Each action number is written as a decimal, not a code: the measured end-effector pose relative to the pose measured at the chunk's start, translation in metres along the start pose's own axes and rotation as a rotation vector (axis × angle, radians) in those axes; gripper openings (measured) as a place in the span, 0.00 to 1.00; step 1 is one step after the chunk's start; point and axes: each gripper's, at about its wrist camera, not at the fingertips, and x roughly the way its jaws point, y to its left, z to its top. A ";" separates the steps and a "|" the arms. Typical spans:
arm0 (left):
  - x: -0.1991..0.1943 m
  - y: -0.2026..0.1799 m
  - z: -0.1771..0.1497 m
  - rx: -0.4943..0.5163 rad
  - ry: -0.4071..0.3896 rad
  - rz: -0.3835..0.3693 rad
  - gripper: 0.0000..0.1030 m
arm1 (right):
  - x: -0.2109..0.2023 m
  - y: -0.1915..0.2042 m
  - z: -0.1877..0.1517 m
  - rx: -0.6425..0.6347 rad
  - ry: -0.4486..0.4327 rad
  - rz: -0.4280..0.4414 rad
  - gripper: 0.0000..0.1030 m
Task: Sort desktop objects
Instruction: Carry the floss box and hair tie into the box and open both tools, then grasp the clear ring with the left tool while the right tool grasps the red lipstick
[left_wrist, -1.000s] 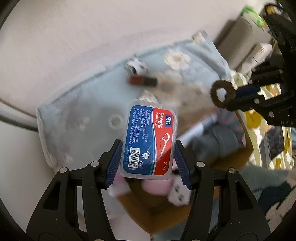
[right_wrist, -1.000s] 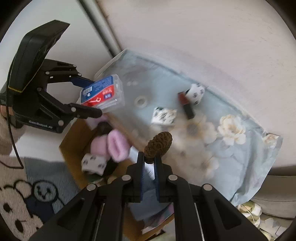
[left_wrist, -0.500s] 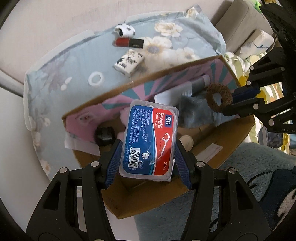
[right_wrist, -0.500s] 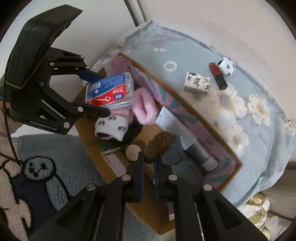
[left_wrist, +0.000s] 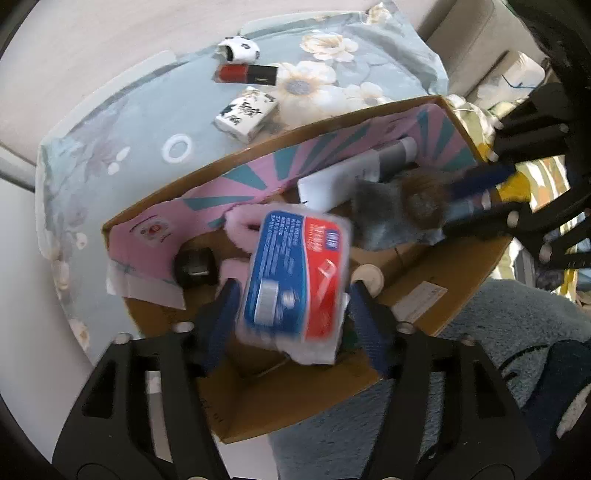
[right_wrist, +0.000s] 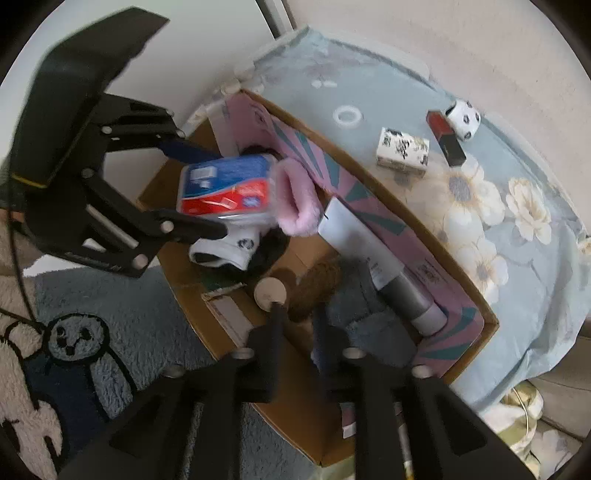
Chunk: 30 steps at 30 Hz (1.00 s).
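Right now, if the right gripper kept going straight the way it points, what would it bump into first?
Probably the brown hair tie lying loose between the right gripper's just-opened jaws, then the grey cloth in the cardboard box. Blur leaves depth unclear.

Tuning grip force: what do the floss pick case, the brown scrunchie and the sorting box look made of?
Floss pick case: clear glossy hard plastic, it seems; see-through rim around a printed label.
Brown scrunchie: soft matte fabric, probably knit or plush; fuzzy, ridged surface.
Box: corrugated cardboard, matte brown outside, printed pink and teal liner inside.
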 end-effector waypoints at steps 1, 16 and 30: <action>0.000 0.000 0.000 -0.004 0.002 0.006 1.00 | 0.002 -0.001 0.000 0.007 0.014 -0.009 0.64; -0.012 -0.009 -0.001 0.017 0.012 0.048 1.00 | -0.010 0.001 -0.007 -0.009 0.002 -0.002 0.99; -0.023 0.000 0.007 0.013 -0.002 0.076 1.00 | -0.020 -0.017 -0.010 0.065 -0.004 0.011 0.99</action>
